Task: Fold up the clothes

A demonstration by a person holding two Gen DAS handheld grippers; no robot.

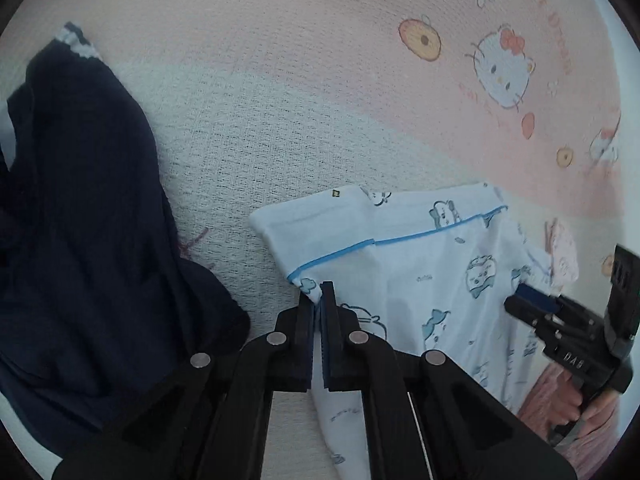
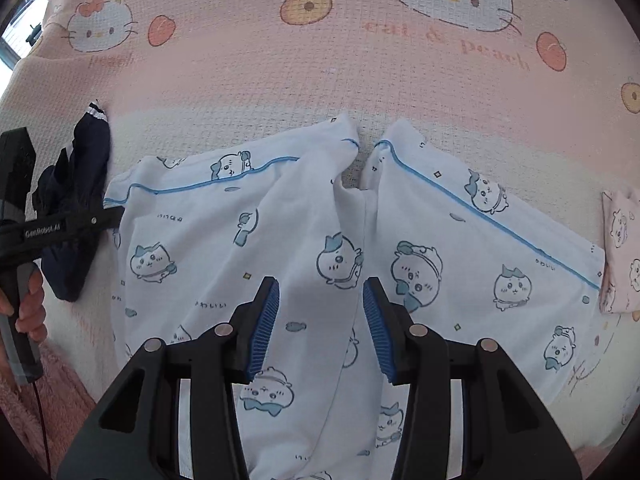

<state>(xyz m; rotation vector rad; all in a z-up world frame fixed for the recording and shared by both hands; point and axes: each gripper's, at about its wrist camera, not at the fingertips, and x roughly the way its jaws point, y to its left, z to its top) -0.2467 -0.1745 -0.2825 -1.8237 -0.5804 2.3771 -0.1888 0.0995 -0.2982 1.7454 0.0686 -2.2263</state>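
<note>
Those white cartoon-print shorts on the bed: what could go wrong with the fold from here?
The left gripper pinches only a thin edge of the white shorts, so the cloth may slip free. The right gripper hangs open over them, holding nothing, so one side could drag and crease. The navy garment lies close by and might get caught.

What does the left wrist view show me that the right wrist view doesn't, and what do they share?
Only the left wrist view shows the left gripper head-on, its fingers shut on the edge of the white printed pyjama shorts.

Only the right wrist view shows the right gripper with fingers open above the shorts, both legs spread flat, and the folded pink garment clearly.

Both show the shorts, the dark navy garment to their left, and the pink cat-print blanket underneath.
</note>
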